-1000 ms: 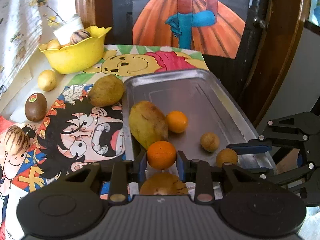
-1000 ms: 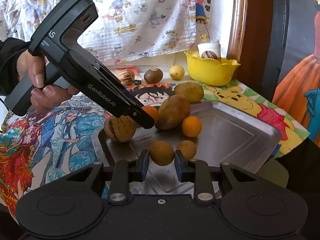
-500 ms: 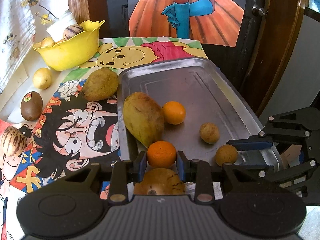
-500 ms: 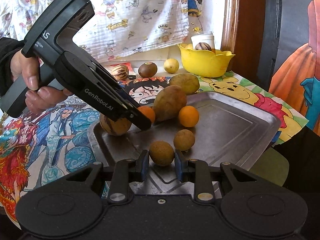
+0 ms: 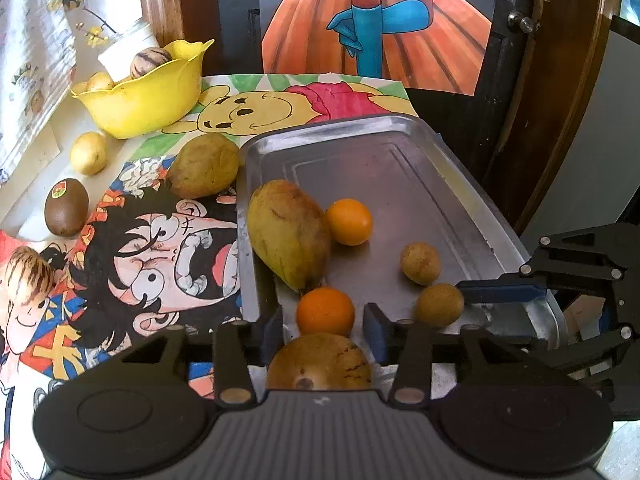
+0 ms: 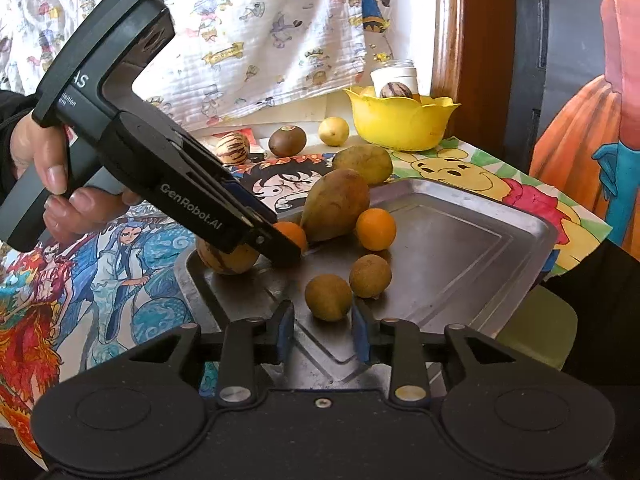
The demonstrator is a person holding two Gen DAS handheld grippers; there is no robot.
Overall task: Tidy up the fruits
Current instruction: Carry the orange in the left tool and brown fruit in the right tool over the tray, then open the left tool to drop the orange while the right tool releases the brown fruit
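Both tools released: left tool (image 5: pixel 325 322) straddles one orange (image 5: pixel 325 311), right tool (image 6: pixel 322 326) one brown fruit (image 6: pixel 328 297). Tray (image 5: pixel 404 152) holds six fruits near; far half bare.

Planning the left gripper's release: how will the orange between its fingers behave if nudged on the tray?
The orange looks near-round, so it would probably roll on the smooth metal tray. The mango right behind it may stop it that way. Its skin looks firm and glossy, so likely stiff but a little slippery for the left gripper, whose jaws stand slightly apart from it.
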